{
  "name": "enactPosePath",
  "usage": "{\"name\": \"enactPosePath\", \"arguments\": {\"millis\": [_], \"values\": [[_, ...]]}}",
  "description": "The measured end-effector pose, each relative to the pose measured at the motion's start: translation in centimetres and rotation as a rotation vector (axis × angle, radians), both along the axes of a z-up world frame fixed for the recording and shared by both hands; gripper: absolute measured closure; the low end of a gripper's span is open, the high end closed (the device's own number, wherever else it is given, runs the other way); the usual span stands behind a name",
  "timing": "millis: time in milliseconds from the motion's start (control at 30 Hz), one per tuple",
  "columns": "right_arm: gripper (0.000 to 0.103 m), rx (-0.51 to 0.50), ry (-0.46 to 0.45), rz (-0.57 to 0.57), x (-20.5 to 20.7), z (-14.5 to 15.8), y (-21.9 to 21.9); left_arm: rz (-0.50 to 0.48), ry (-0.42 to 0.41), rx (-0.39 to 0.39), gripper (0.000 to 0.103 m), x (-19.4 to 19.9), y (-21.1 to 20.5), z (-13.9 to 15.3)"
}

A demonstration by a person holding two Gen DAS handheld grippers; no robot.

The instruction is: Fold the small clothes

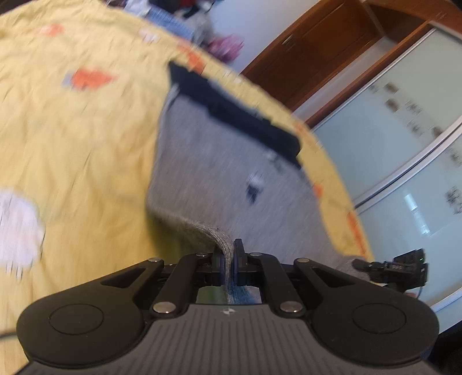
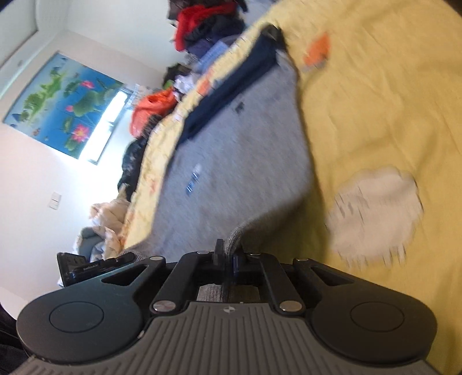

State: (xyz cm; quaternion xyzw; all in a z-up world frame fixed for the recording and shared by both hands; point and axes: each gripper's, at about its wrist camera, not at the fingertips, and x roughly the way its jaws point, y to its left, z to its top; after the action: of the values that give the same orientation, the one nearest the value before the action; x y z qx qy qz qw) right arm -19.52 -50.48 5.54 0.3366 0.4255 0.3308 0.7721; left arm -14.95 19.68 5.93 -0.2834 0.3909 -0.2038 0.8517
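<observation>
The grey garment [image 1: 208, 161] lies spread over the yellow bedspread [image 1: 75, 144], filling the middle of the left wrist view and reaching to its dark waistband [image 1: 231, 112] at upper centre, close to the bed's far edge; beyond that edge, at the right of the frame, stand a wooden cabinet [image 1: 317, 52] and pale sliding doors [image 1: 389, 138]; the left of the frame is open bedspread, save a white patch [image 1: 17, 228] at the left edge; the left gripper [image 1: 228, 256] at lower centre has its jaws clamped on a raised corner of the garment's near hem; the right gripper [image 2: 228, 253], low in the right wrist view, likewise pinches a lifted hem corner, jaws together on the cloth; in that view the garment runs up to the waistband at upper centre, open bedspread lies to the right, and heaped clothes [image 2: 202, 26] sit past the bed's edge at the top; both views are blurred.
</observation>
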Motion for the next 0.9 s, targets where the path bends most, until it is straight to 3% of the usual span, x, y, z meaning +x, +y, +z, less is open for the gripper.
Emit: {"name": "enactPosePath", "arguments": {"millis": [200, 367, 500, 600, 767, 900], "values": [[0.089, 0.158, -0.15, -0.12, 8.8, 2.7, -0.5, 0.038, -0.139, -0.034, 0.097, 7.2, 0.5, 3.1], [0.089, 0.238, -0.138, -0.237, 19.5, 2.7, -1.0, 0.153, -0.19, -0.046, 0.097, 16.1, 2.4, 4.7], [0.089, 0.198, -0.115, -0.273, 27.4, 1.9, 0.0, 0.191, -0.205, -0.008, 0.098, 24.3, 2.3, 4.9], [0.089, 0.155, -0.093, -0.282, 32.4, 0.4, 0.9, 0.201, -0.218, 0.046, 0.098, 29.3, 1.6, 4.1], [0.089, 0.109, -0.021, -0.329, 37.7, -3.7, 1.6, 0.265, -0.169, 0.046, 0.097, 36.1, 1.4, 0.6], [0.083, 0.096, 0.029, -0.362, 39.4, -6.1, 1.7, 0.317, -0.063, 0.042, 0.097, 39.8, 1.7, -2.7]]}}
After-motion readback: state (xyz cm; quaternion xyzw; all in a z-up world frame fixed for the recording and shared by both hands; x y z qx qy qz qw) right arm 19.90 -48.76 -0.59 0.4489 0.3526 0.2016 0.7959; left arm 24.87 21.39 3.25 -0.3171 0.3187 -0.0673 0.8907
